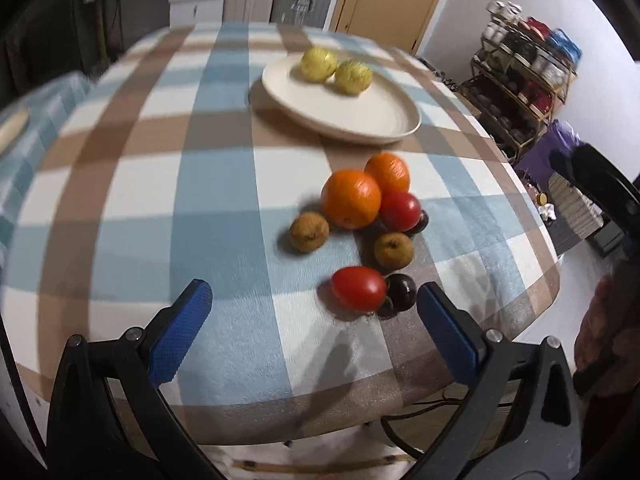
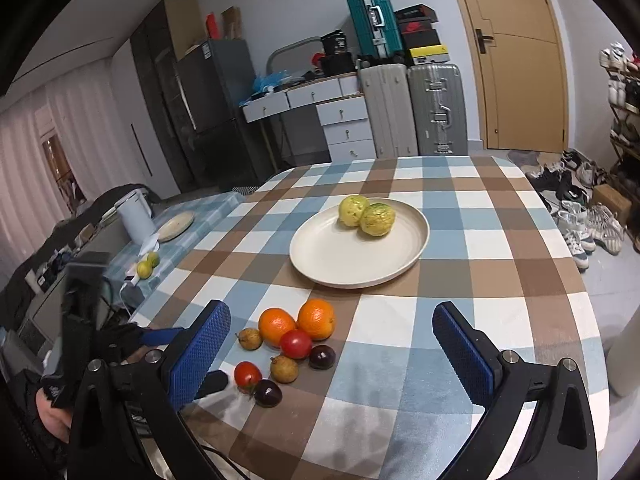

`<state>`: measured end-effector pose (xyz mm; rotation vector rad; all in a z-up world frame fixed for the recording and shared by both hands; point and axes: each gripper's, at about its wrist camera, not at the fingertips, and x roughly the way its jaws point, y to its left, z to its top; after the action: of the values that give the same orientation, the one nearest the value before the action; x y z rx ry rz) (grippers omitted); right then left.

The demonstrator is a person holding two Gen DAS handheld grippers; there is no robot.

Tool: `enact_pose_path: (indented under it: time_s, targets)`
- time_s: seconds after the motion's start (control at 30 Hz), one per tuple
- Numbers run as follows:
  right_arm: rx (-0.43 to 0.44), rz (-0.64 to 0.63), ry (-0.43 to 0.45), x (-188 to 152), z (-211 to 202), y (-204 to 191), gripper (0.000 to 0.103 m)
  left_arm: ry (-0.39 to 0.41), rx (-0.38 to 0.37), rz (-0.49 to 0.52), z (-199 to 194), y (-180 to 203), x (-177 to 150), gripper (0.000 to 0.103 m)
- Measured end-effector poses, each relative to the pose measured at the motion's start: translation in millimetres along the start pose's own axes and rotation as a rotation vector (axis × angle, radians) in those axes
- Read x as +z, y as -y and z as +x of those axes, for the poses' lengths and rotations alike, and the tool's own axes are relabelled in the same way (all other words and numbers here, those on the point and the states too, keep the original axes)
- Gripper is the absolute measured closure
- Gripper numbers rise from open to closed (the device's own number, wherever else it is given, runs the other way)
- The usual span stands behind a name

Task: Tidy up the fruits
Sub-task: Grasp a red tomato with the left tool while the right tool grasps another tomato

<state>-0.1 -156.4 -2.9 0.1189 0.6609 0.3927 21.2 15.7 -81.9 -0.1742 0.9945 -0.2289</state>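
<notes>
Both grippers hover with their blue pads spread wide and nothing between them. The left gripper (image 1: 316, 320) is low at the near edge of the tabletop (image 1: 224, 208), and the loose fruit lies just ahead of it and toward its right finger: a red tomato (image 1: 359, 288) touching a dark plum (image 1: 401, 292), its long axis running roughly across the gap between the pads. Behind them sit two brown fruits, a second tomato and two oranges (image 1: 352, 198). The plate (image 1: 360, 120), holding two yellow-green fruits (image 1: 318, 63), lies further toward the far edge. The right gripper (image 2: 332, 352) is higher and farther back, so the left looks nearer to the tomato
</notes>
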Motion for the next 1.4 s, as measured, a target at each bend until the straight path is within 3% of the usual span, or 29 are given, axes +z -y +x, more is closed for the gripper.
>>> enact_pose_path:
  time_s: [0.1,0.47,0.53,0.67,0.9,1.4]
  targets:
    - [0.009,-0.008,-0.002,0,0,-3,0.000,-0.014,0.007,-0.025,7,-3,2,0.001]
    - [0.008,0.000,0.024,3,-9,-1,0.000,-0.035,-0.006,0.001,20,13,6,0.029]
    - [0.015,0.008,0.030,4,-10,0,0.000,-0.037,0.002,0.005,22,13,6,0.040]
    - [0.021,0.010,0.038,5,-13,-1,0.000,-0.040,-0.017,-0.008,23,11,6,0.047]
    - [0.026,0.012,0.036,4,-14,0,0.000,-0.044,-0.064,0.018,24,15,6,0.071]
    - [0.028,0.016,0.033,4,-14,0,0.000,-0.033,-0.087,-0.009,16,10,3,0.072]
